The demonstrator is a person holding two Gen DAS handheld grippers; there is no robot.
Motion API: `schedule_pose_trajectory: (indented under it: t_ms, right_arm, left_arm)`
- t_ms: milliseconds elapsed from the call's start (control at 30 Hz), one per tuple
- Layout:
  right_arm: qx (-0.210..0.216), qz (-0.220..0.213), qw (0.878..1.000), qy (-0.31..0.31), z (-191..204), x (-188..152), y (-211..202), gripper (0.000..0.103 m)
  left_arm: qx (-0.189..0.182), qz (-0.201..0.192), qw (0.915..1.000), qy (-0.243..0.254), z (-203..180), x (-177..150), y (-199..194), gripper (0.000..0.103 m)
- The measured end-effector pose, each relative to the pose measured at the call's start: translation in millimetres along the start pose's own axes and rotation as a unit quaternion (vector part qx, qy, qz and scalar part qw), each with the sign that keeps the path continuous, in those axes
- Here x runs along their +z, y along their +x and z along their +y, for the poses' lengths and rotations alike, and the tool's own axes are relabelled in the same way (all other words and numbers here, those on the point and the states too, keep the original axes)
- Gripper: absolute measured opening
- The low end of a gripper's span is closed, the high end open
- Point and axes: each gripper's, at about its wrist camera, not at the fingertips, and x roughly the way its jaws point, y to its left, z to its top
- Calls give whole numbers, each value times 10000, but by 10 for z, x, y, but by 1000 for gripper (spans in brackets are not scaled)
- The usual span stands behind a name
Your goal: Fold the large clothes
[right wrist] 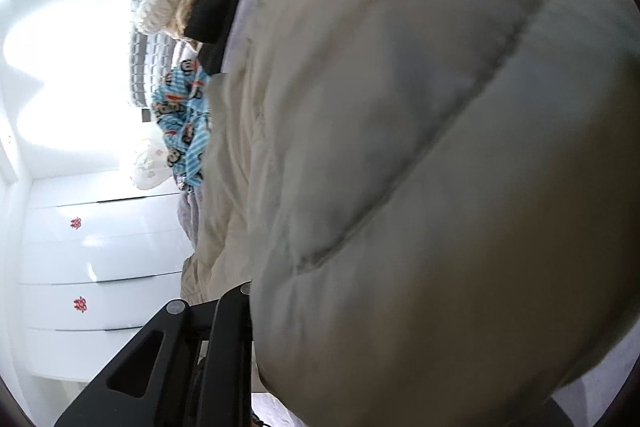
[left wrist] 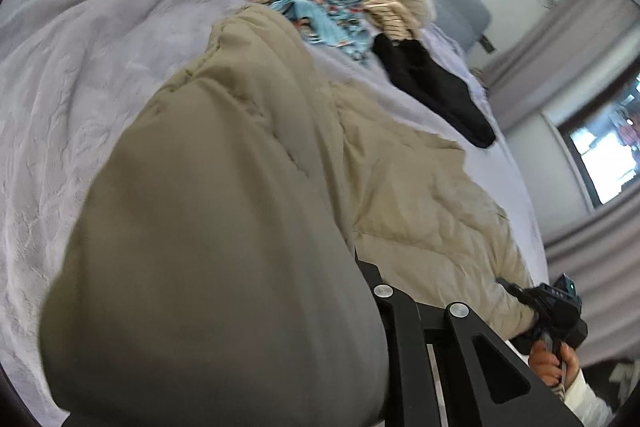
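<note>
Puffy beige jacket (left wrist: 224, 247) fills the left wrist view, draped over the left gripper (left wrist: 360, 267) so its fingertips are hidden (grip cannot be told); the jacket lies on a lilac bedspread (left wrist: 72, 99) — the right gripper (left wrist: 516, 297) bites its far edge. Right wrist view: jacket (right wrist: 420, 167) bulges against the lens — fingertips buried in it.

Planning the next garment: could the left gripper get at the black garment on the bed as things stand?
Probably not yet. The left gripper seems clamped on the beige puffer jacket, whose bulk hides its fingertips and lies between it and the black garment. The jacket would likely need releasing first.
</note>
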Motion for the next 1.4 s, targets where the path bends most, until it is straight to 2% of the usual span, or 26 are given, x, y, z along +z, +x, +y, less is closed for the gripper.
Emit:
schedule_pose_trajectory:
  t_ms: [167, 267, 467, 500, 733, 833, 967, 1000, 1233, 1400]
  right_arm:
    - [-180, 48, 9996, -220, 98, -250, -176, 22]
    - [-308, 168, 9992, -209, 22, -428, -308, 22]
    - [-412, 430, 9980, -212, -242, -720, -564, 22]
    - [-401, 486, 9978, -195, -405, -761, -685, 22]
    - [-502, 765, 9958, 59, -854, -1172, -997, 23]
    - [-603, 783, 9949, 190, -949, -1190, -969, 29]
    - [-971, 863, 9915, 106, -888, -1174, -1059, 44]
    - [-1063, 906, 9902, 12, -851, -1174, -1087, 45]
    - [-1278, 996, 9865, -217, -715, -1246, -1307, 45]
    - [-1471, 1022, 9812, -716, -474, -1366, -1420, 32]
  left_arm:
    - [-15, 187, 9997, 156, -27, -129, -177, 19]
    - [-26, 305, 9995, 51, 79, -500, -476, 19]
    - [110, 623, 9978, -180, 173, -1221, -834, 19]
    - [141, 685, 9973, -227, 180, -1317, -873, 19]
    - [536, 1020, 9918, -552, 302, -1917, -994, 21]
    - [787, 1038, 9885, -774, 354, -1979, -988, 30]
    - [1058, 1017, 9863, -759, 308, -1964, -1176, 31]
    - [1131, 1004, 9858, -726, 301, -1960, -1246, 31]
    - [1714, 895, 9786, -709, 272, -1966, -1706, 31]
    - [2366, 561, 9674, -702, 252, -1950, -2031, 31]
